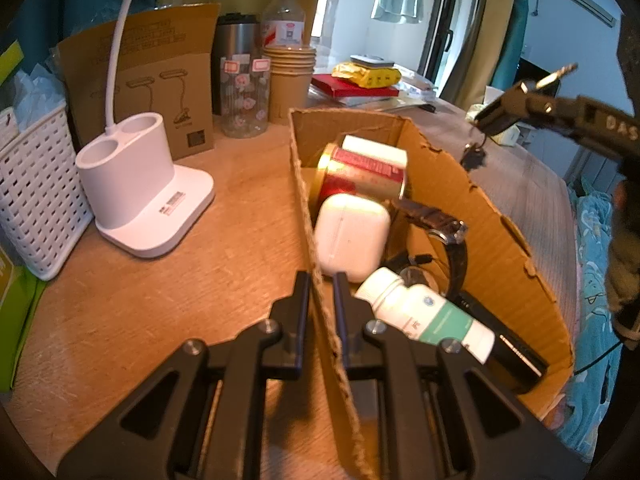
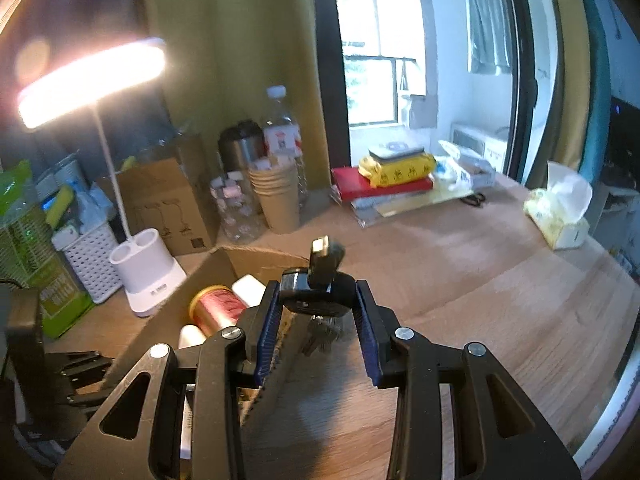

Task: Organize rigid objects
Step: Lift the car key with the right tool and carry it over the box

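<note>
Clamping the near wall of the cardboard box (image 1: 448, 184), your left gripper (image 1: 321, 280) sits at the bottom centre of the left wrist view, its jaws closed on the ragged cardboard edge with one finger outside and one inside. Your right gripper (image 2: 317, 300) fills the lower middle of the right wrist view, its blue pads (image 2: 267, 332) pressed on a black car key (image 2: 316, 292) whose folding blade sticks up and whose bunch of keys hangs below; in the left wrist view that same gripper reaches in from the right edge, with the keys dangling above the box's far wall. Inside the box you have a red and gold can (image 1: 360, 176), a white earbud case (image 1: 352, 236), a wristwatch (image 1: 444, 228), a white pill bottle (image 1: 424, 316) and a dark flat object by the near right corner, so the bare floor is mostly along the far wall. Left of the box the wooden table (image 1: 240, 220) lies bare up to the white lamp base (image 1: 140, 200) and the white basket (image 1: 36, 196). To the right of the box, in the right wrist view, the tabletop runs clear to a tissue pack (image 2: 560, 216) near the right edge.
</note>
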Demonstrator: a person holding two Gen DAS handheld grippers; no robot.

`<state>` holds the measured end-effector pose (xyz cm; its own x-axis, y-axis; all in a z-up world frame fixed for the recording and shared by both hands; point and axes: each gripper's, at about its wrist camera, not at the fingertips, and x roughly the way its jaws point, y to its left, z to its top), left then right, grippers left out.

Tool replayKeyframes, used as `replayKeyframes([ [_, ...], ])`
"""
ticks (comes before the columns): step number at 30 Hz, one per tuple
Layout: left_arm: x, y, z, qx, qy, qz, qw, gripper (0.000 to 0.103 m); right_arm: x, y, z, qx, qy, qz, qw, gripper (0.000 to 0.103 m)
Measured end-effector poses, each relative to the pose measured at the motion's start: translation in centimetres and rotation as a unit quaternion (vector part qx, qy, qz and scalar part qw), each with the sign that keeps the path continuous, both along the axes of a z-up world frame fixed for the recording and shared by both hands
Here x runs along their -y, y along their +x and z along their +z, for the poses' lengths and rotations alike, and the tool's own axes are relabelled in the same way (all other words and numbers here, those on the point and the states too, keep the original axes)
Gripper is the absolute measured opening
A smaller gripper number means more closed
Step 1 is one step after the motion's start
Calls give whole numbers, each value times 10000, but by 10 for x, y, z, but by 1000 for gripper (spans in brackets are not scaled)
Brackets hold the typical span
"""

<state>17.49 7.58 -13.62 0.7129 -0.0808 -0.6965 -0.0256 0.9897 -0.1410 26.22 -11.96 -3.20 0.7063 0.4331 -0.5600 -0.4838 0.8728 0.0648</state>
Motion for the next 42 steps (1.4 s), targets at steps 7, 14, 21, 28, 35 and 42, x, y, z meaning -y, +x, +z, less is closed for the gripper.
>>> replayKeyframes([
  [7, 0, 0, 0, -1, -2, 2, 10000, 13, -10, -17, 21, 257, -25, 146, 9996, 38],
  [14, 1, 0, 0, 0, 0, 2, 10000, 13, -21, -34, 42, 510, 8, 356, 9981, 38],
  [21, 1, 0, 0, 1, 2, 2, 10000, 13, -33, -40, 42, 499, 11, 560, 9972, 38],
  [28, 0, 0, 0, 1, 3, 0, 10000, 13, -47, -30, 10, 182, -135, 607, 9979, 38],
  [35, 1, 0, 0, 3, 6, 3, 10000, 13, -54, -19, -17, -39, -284, 541, 9981, 38],
  [42, 1, 0, 1, 2, 6, 2, 10000, 13, -57, -20, -29, -48, -440, 481, 9979, 38],
])
